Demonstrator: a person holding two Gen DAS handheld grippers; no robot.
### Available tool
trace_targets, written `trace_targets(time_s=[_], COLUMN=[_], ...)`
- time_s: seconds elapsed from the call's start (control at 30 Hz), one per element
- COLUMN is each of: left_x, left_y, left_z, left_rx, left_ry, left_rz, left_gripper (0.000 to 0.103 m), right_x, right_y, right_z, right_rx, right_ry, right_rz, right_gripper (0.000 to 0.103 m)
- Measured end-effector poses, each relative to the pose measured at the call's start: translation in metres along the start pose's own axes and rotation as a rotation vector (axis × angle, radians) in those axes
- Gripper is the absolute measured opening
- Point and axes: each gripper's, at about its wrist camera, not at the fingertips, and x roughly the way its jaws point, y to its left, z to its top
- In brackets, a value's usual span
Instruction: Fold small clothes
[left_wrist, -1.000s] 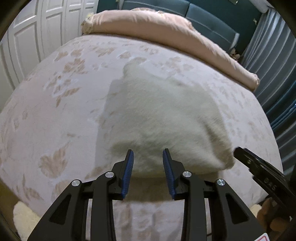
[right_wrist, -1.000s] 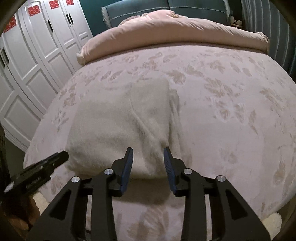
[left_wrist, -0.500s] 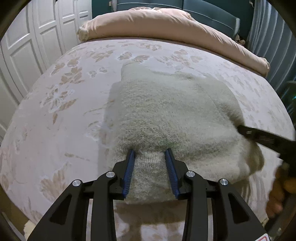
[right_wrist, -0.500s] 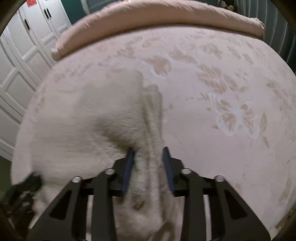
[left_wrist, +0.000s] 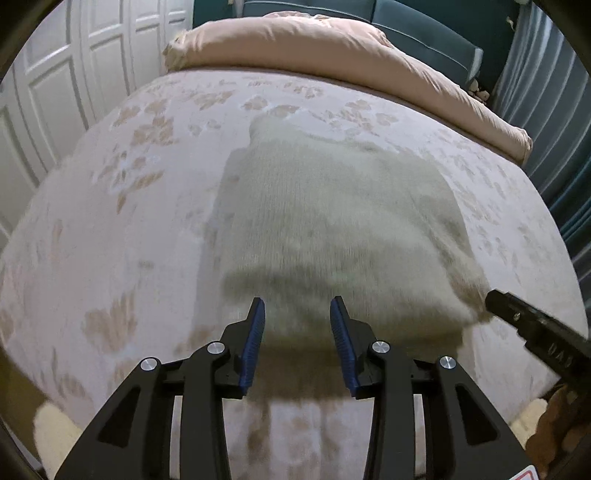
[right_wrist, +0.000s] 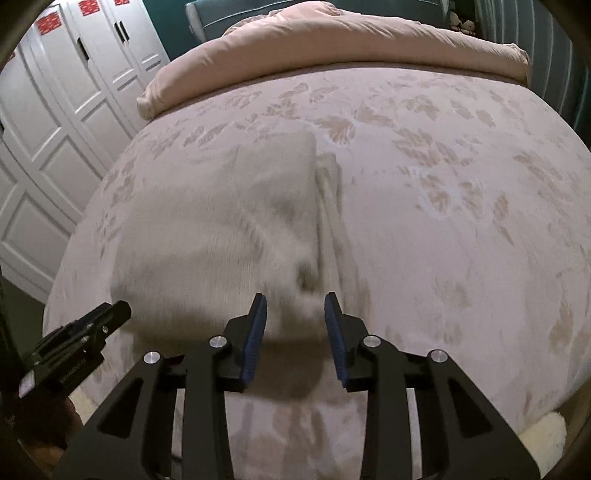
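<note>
A cream knitted garment (left_wrist: 332, 221) lies folded flat on the bed; it also shows in the right wrist view (right_wrist: 221, 229). My left gripper (left_wrist: 297, 314) is open and empty, its blue-padded fingers just short of the garment's near edge. My right gripper (right_wrist: 293, 310) is open and empty at the garment's near right corner. The right gripper's tip (left_wrist: 524, 325) shows at the right of the left wrist view. The left gripper's tip (right_wrist: 92, 325) shows at the left of the right wrist view.
The bed has a pink leaf-patterned cover (left_wrist: 129, 240). A rolled pink duvet (left_wrist: 332, 48) lies along the far side. White wardrobe doors (right_wrist: 55, 110) stand to the left, grey-blue curtains (left_wrist: 554, 110) to the right. A cream fluffy rug (right_wrist: 543, 432) lies below the bed's near edge.
Half a second ago both grippers reached over the garment's near edge. Both have since pulled back and up, open, and the garment lies flat on the bed.
</note>
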Motion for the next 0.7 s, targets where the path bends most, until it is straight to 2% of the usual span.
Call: trace_targets(time_s=[0.1,0.23,0.37,0.5,0.53,0.63,0.7], left_x=[0.005,0.024,0.013,0.015,0.016,0.016,0.016], left_y=[0.002,0.015,0.025,0.015,0.012,0.005,0.002], left_z=[-0.016,-0.028,-0.038,-0.056,-0.061,-0.078,-0.083], left_rx=[-0.003,-0.053,-0.095,-0.056,-0.046,-0.010,0.011], left_ry=[0.033,0.089,0.067,0.096,0.105,0.095,0.088], left_rz=[0.018,0.073,0.029,0.019,0.014,0.022,0.026], left_gripper=[0.039,0.039,0.040,0.048,0.049,0.062,0.072], right_x=[0.018,0.053,0.022,0.008,0.006,0.001,0.002], right_y=[-0.001,-0.013,-0.014,-0.006,-0.004,0.006,0.008], right_z=[-0.011,-0.025,-0.038,-0.063,-0.069,-0.091,-0.101], right_rx=[0.001,0.034,0.050,0.028,0.021,0.009,-0.003], right_ry=[0.049,0.160,0.104,0.076,0.068,0.039,0.028], right_rz=[-0.008,-0.090,-0.041,-0.052,-0.057,-0.062,-0.072], right_gripper=[0.033,0.032,0.033,0.036,0.039,0.053,0.058])
